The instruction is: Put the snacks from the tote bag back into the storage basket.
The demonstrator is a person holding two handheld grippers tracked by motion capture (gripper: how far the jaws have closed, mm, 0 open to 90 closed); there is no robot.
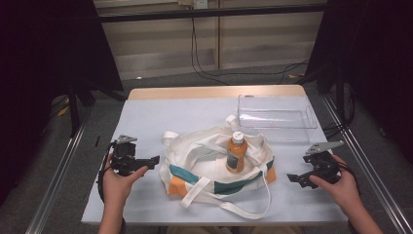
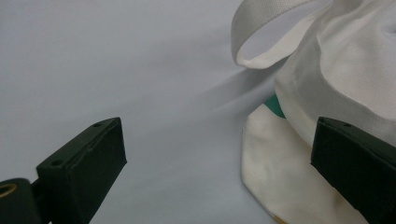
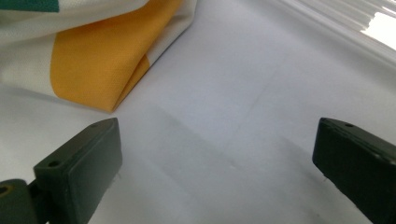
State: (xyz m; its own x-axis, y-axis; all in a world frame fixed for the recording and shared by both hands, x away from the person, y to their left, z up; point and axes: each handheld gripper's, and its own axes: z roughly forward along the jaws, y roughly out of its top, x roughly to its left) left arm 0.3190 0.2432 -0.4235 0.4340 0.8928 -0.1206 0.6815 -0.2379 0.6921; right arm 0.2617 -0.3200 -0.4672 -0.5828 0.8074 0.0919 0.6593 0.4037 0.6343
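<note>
High view: white tote bag (image 1: 214, 165) with teal and orange panels lies mid-table on the pale tablecloth (image 1: 146, 117), mouth open, straps loose toward the near edge. Orange drink bottle (image 1: 236, 153) with a white cap stands upright inside the bag. Clear plastic tray (image 1: 275, 117) sits at the far right, apart from the bag. Left gripper (image 1: 152, 162) held in the left hand (image 1: 118, 183), just left of the bag, jaws pointing at it. Right gripper (image 1: 295, 179) held in the right hand (image 1: 341, 185), right of the bag, near its orange corner.

Left gripper view: jaws wide apart, nothing between them. Bag's white fabric and a strap loop (image 2: 261, 32) lie ahead on the right, a teal sliver visible.

Right gripper view: jaws wide apart, empty, over bare cloth. Bag's orange corner (image 3: 98, 60) upper left, tray edge (image 3: 355, 28) upper right.
</note>
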